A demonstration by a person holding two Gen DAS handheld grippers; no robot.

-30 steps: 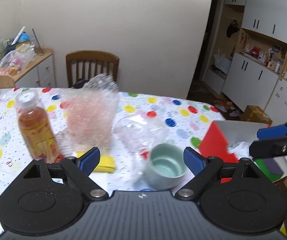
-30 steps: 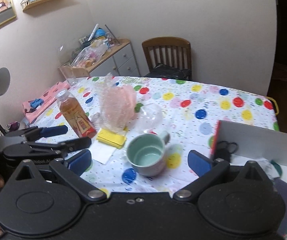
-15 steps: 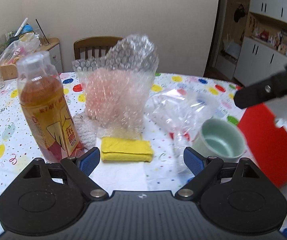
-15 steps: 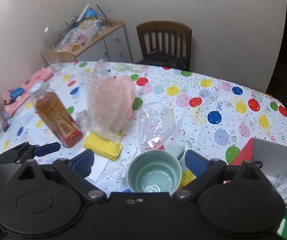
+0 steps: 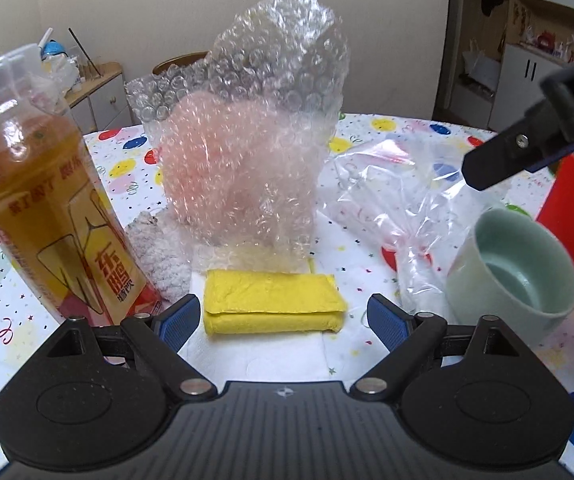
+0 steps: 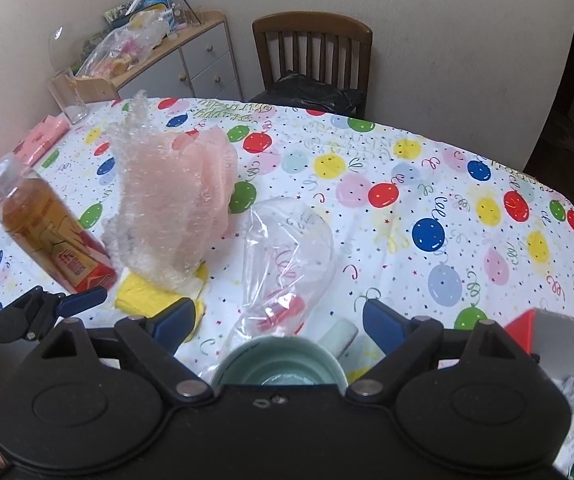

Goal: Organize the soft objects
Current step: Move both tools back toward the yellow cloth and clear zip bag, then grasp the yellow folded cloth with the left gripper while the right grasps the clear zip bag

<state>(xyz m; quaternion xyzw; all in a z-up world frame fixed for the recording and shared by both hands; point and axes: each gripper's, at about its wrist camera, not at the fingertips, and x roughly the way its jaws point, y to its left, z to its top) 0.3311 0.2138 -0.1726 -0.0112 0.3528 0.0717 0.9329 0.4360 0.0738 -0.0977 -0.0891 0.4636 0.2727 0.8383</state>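
Left gripper (image 5: pixel 283 316) fingers wide open before folded yellow cloth (image 5: pixel 273 298); right gripper (image 6: pixel 275 318) fingers just closing slightly, empty, above clear plastic bag (image 6: pixel 287 256).

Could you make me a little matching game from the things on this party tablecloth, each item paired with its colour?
Things:
1. folded cloth
2. mug
3. bottled tea
4. bubble wrap bag

Colours:
A. pale green
B. clear, with something pink inside
C. yellow
D. amber, with a clear cap

Pairs: 1-C, 2-A, 3-D, 4-B
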